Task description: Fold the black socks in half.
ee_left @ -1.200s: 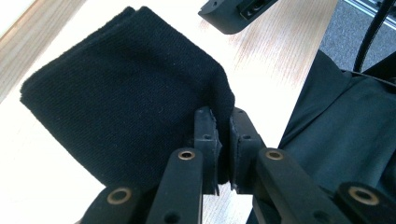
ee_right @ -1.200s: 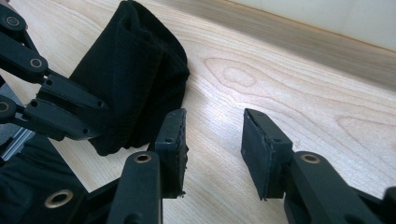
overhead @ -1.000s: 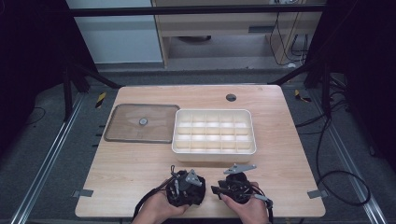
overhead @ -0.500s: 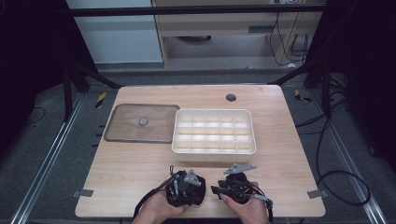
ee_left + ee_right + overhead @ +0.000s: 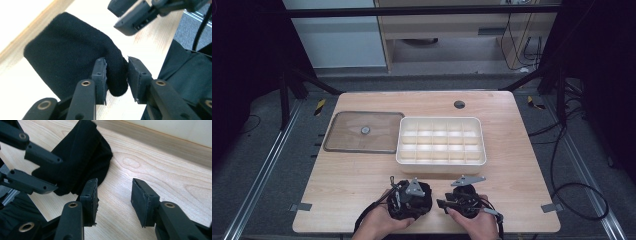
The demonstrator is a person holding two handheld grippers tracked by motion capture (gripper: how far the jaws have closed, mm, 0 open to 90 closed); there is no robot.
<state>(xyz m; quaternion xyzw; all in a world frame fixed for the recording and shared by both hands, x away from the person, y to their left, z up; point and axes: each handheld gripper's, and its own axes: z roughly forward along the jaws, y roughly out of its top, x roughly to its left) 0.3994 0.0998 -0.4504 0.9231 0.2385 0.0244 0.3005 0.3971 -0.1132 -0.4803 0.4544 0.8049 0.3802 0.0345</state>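
- My left tool (image 5: pixel 117 75) is standing with its jaws a little apart around a fold of the black knit cloth (image 5: pixel 75 47); the jaws have just been opening, and a sliver of gap is showing on the right side, so the pads are no longer pinching it.
- My right tool (image 5: pixel 113 195) is hanging with its jaws half wide over bare wood, nothing between them, the cloth lying just beside its left jaw.
- The cloth is lying near the front edge of the tabletop (image 5: pixel 362 175), between my two hands, well short of the white compartment tray (image 5: pixel 441 141) and the clear lid (image 5: pixel 364 131).
- I am judging it soft, light and limp: it is folding and bunching, not slippery, not fragile, so it will sag from any single hold.
- I am thinking a rolled edge or corner is the place to pinch, one tool at each end to spread it.
- Against the earlier frames, my hands are sitting in the same spot by the front edge; tray and lid are lying unchanged.
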